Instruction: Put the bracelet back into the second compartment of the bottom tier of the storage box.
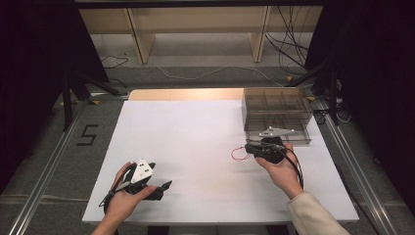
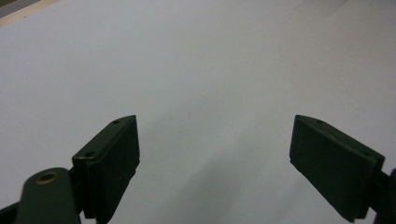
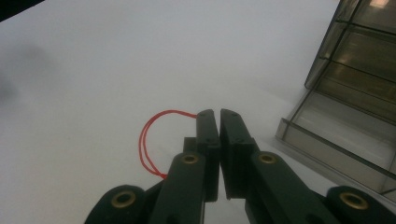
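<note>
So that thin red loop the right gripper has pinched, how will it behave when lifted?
The red loop looks thread-thin, so it is probably very light. It curves limply from the shut right gripper, so it will likely dangle. Being that fine, it may slip free.

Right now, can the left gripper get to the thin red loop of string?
Probably yes: the left gripper stands open, with only bare white table between it and the thin red loop of string. But the right gripper is shut on that string.

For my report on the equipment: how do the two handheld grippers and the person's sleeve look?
Both grippers, left gripper and right gripper, are black with flat rectangular jaws, brass-coloured pivot rivets, a grey three-cornered plate on top and a trailing black cable. The right forearm wears a cream sleeve.
</note>
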{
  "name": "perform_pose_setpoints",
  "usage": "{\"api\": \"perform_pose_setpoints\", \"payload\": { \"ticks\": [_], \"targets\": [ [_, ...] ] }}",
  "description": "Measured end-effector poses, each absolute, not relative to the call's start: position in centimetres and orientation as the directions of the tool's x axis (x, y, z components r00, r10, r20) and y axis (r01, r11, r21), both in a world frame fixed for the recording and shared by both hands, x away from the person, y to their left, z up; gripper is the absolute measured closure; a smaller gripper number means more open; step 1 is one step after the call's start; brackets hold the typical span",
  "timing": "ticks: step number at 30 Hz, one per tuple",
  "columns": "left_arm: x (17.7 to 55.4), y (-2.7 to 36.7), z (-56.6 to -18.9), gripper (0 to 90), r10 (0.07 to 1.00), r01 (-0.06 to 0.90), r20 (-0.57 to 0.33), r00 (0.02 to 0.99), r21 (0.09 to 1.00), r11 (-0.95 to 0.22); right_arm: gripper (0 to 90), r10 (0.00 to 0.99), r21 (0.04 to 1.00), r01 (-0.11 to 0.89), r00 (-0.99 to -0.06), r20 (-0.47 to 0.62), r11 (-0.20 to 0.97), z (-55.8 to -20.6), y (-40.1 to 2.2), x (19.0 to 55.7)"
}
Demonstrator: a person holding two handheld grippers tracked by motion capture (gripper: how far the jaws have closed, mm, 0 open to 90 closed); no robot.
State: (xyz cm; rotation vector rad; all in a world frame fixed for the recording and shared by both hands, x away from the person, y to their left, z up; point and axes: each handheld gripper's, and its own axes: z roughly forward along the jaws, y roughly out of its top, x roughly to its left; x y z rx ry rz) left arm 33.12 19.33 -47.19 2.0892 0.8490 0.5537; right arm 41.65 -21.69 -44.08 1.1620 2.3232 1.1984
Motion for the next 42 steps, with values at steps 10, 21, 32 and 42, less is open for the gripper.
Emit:
{"api": "perform_pose_setpoints", "payload": {
  "ticks": [10, 21, 32, 42],
  "targets": [
    [33.2, 19.3, -47.2, 15.9, 0.723, 0.376, 0.101, 0.684, 0.8, -0.467, 87.5, 0.77, 0.784, 0.527, -0.63, 0.101, 0.329, -44.0, -22.1, 41.8],
    [33.3, 19.3, -47.2, 15.9, 0.726, 0.38, 0.091, 0.682, 0.803, -0.458, 87.5, 0.784, 0.784, 0.534, -0.613, 0.1, 0.317, -43.8, -22.8, 42.0],
    [33.2, 19.1, -47.2, 15.9, 0.717, 0.372, 0.097, 0.691, 0.802, -0.467, 87.5, 0.81, 0.793, 0.536, -0.579, 0.096, 0.289, -43.4, -24.2, 42.0],
    [33.2, 19.2, -47.3, 15.9, 0.72, 0.377, 0.089, 0.688, 0.804, -0.46, 87.5, 0.825, 0.796, 0.539, -0.558, 0.092, 0.276, -43.2, -24.8, 42.2]
  ]
}}
